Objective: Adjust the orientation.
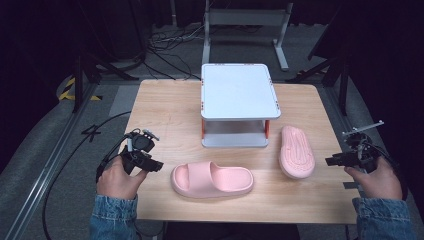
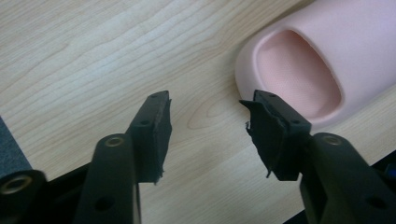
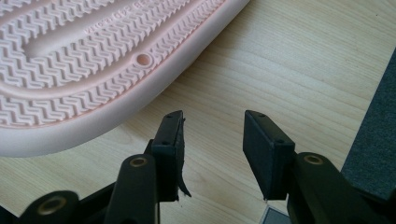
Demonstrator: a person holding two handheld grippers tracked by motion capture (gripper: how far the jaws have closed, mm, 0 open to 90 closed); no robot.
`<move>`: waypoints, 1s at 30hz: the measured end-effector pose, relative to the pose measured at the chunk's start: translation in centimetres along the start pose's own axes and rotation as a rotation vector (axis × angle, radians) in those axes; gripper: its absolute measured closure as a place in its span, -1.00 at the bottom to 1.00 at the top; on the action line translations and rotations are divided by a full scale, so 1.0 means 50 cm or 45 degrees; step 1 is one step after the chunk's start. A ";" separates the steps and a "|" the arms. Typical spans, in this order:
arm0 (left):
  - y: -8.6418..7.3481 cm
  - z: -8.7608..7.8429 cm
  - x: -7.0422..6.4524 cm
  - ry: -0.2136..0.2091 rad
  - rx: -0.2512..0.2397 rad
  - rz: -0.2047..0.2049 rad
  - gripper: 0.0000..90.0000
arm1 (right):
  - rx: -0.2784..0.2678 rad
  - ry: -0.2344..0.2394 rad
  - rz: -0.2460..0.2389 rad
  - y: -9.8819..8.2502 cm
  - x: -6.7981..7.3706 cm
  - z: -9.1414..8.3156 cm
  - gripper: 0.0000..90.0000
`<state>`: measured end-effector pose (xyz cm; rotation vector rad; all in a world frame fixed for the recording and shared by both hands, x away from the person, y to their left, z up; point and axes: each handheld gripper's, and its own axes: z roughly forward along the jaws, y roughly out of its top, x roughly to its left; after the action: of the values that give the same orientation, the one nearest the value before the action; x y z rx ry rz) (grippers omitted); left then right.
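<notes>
Two pink slides lie on the wooden table (image 1: 165,105). One slide (image 1: 212,179) sits upright near the front middle; in the left gripper view its open toe end (image 2: 322,60) is just ahead of the right jaw. The other slide (image 1: 296,151) lies sole up at the right, its ribbed sole (image 3: 93,60) close ahead of the right gripper. My left gripper (image 1: 156,165) is just left of the upright slide, and my left gripper (image 2: 208,105) stands open over bare wood. My right gripper (image 1: 331,161), off the table's right edge, is open too (image 3: 212,116), empty.
A white two-level rack (image 1: 238,102) with orange posts stands at the back middle of the table. Dark floor, cables (image 1: 165,47) and frame legs surround the table. Bare wood lies between the two slides and along the front edge.
</notes>
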<state>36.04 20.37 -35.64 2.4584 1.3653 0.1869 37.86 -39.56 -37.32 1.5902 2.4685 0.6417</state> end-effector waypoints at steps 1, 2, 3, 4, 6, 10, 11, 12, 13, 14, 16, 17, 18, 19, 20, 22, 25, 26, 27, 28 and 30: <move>0.001 -0.001 -0.002 0.003 -0.001 0.000 0.01 | 0.000 -0.002 0.003 0.000 0.001 0.001 0.29; 0.001 -0.001 -0.003 0.003 -0.002 0.002 -0.02 | -0.001 -0.002 0.001 -0.001 0.001 0.001 0.29; 0.001 -0.001 -0.003 0.003 -0.002 0.002 -0.04 | -0.001 0.000 -0.002 0.000 0.001 0.000 0.29; 0.004 -0.002 -0.009 0.005 0.000 0.017 -0.05 | -0.006 -0.004 -0.004 0.000 0.002 -0.001 0.29; 0.005 -0.002 -0.012 0.004 -0.003 0.029 -0.06 | -0.010 -0.006 -0.007 0.000 0.001 -0.001 0.28; 0.008 -0.005 -0.023 -0.005 -0.002 0.047 -0.05 | -0.001 -0.002 -0.004 0.000 0.000 0.000 0.27; 0.009 -0.008 -0.028 -0.009 -0.007 0.054 -0.04 | -0.002 -0.005 0.000 -0.001 0.001 0.001 0.27; 0.009 -0.008 -0.028 -0.009 -0.007 0.054 -0.04 | -0.002 -0.005 -0.004 -0.001 0.001 0.000 0.27; 0.010 -0.010 -0.035 -0.027 -0.007 0.071 -0.04 | -0.002 -0.007 -0.005 -0.001 0.001 -0.001 0.26; 0.011 -0.011 -0.040 -0.041 0.001 0.088 -0.04 | -0.006 -0.009 -0.006 -0.001 0.002 -0.002 0.26; 0.013 -0.010 -0.048 -0.065 0.006 0.121 -0.04 | -0.009 -0.007 -0.007 0.000 0.002 -0.004 0.26; 0.015 -0.008 -0.054 -0.087 0.010 0.142 -0.04 | -0.009 -0.007 -0.007 0.000 0.002 -0.004 0.25; 0.016 -0.006 -0.060 -0.102 0.019 0.166 -0.04 | -0.011 -0.003 -0.009 0.000 0.002 -0.002 0.24; 0.017 -0.004 -0.067 -0.113 0.037 0.172 -0.04 | -0.005 -0.005 -0.004 0.000 0.003 -0.001 0.24; 0.019 -0.003 -0.071 -0.110 0.044 0.193 -0.04 | -0.005 -0.005 -0.004 0.000 0.003 -0.001 0.24; 0.022 0.000 -0.084 -0.133 0.058 0.225 -0.03 | -0.001 -0.002 -0.008 0.001 0.003 0.002 0.23; 0.024 0.006 -0.104 -0.167 0.086 0.266 -0.01 | 0.004 -0.003 -0.016 0.002 0.004 0.004 0.22; 0.024 0.008 -0.110 -0.182 0.104 0.279 0.01 | 0.003 -0.002 -0.017 0.002 0.004 0.004 0.22; 0.025 0.014 -0.117 -0.208 0.127 0.302 0.06 | 0.002 -0.001 -0.016 0.002 0.004 0.004 0.22; 0.025 0.014 -0.117 -0.208 0.127 0.302 0.10 | 0.004 0.000 -0.016 0.002 0.004 0.004 0.21; 0.027 0.027 -0.127 -0.233 0.152 0.320 0.15 | 0.007 0.003 -0.016 0.002 0.004 0.005 0.21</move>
<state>34.08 14.06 -36.18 2.6664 1.0185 -0.0635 37.93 -39.26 -37.49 1.5751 2.4823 0.6358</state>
